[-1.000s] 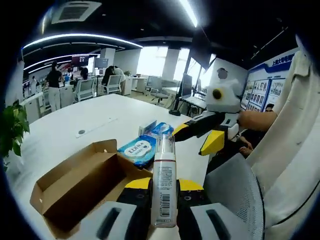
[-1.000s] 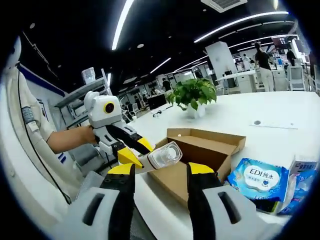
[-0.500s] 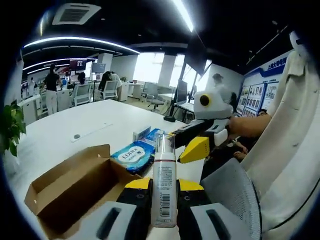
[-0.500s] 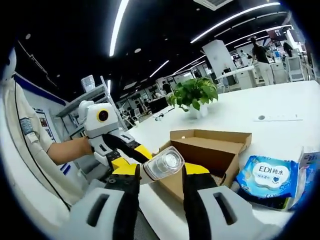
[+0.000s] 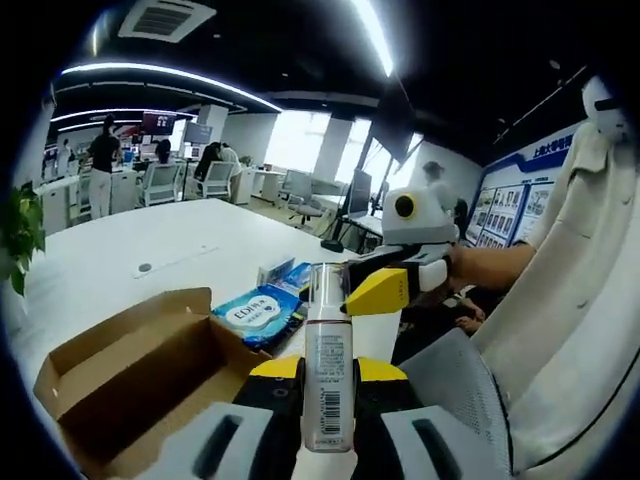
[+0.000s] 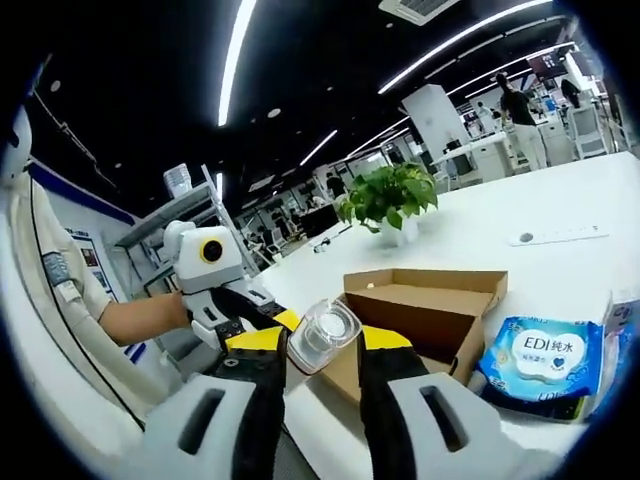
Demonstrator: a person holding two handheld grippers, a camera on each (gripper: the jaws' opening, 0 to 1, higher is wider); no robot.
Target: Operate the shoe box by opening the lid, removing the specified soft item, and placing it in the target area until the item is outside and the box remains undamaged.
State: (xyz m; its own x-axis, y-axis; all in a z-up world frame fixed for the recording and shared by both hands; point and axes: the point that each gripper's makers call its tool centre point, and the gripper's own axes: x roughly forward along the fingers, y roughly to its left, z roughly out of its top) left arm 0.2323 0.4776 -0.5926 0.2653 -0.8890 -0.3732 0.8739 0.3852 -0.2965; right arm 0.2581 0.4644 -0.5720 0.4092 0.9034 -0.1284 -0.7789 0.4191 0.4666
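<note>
— Bottle (image 5: 327, 370): why is it held upright like that?

— The left claw (image 5: 327, 400) pinches its lower body so the clear cap points toward the right claw (image 6: 322, 365), whose jaws stand spread on either side of that cap, probably for a handover.

— And the box (image 5: 130, 375)?

— Open, lid folded back, near the surface's (image 5: 90, 265) edge. The wipes pack (image 5: 255, 312) lies just beside it.

— Room to move?

— Plenty; the far surface is bare.

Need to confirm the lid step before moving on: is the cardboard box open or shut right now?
Open. The cardboard box has its flaps up and its brown interior exposed in the left gripper view; the right gripper view also shows the box open.
</note>
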